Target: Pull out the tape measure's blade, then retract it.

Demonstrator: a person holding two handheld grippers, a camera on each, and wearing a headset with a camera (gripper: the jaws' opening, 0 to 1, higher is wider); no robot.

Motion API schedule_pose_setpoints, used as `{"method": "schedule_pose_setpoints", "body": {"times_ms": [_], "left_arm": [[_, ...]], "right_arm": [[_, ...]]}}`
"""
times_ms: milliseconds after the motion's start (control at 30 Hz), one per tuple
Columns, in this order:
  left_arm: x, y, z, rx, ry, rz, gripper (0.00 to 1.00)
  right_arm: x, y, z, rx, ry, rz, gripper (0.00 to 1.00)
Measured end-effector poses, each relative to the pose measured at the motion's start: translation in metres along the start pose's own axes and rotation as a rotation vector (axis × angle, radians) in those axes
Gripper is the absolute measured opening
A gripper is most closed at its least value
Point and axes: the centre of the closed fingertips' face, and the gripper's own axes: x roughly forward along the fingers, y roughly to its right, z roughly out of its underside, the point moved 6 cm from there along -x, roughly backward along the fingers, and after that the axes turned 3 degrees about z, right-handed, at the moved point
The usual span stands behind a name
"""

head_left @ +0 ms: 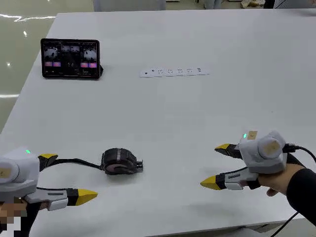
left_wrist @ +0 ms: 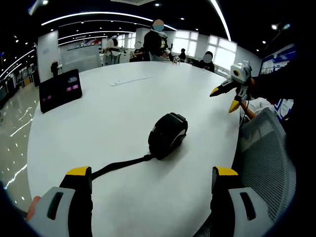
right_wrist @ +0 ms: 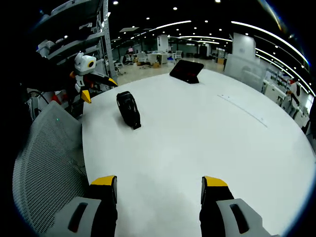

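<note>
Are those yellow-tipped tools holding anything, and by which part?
Nothing is held. The left tool and right tool are both open; the tape measure lies on the table.

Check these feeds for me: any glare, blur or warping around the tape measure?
Head view: even light, tape measure sharp, faint shadow, glare on the floor at left. Left gripper view: fisheye bows the table edge, ceiling lights streak. Right gripper view: same bowing, dim background, tape measure crisp.

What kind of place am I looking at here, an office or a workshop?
Likely a large open-plan office or lab: a big white table, long ceiling strip lights, storage shelves and people standing at the far side.
</note>
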Motion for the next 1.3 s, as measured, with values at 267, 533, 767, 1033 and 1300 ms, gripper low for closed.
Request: {"method": "schedule_pose_setpoints", "body": {"times_ms": [267,533,767,1033,1300], "left_arm": [[-0.012,-0.004,0.005,0.002,-0.006,-0.028,0.99],[-0.017,0.001,0.0,0.001,0.004,-0.019,0.99],[-0.016,-0.002,0.002,0.051,-0.01,-0.053,0.99],[-0.018,-0.005,0.001,0.042,-0.01,-0.049,0.99],[-0.021,-0.009,0.001,0.038,-0.015,-0.054,0.99]], "right_arm": [[-0.024,0.014,0.027,0.01,-0.021,0.015,0.76],[-0.048,0.024,0.039,0.034,-0.016,0.052,0.82],[-0.068,0.03,0.056,0.066,-0.012,0.084,0.94],[-0.077,0.03,0.061,0.077,0.009,0.107,0.99],[-0.079,0.023,0.058,0.088,0.021,0.076,0.99]]}}
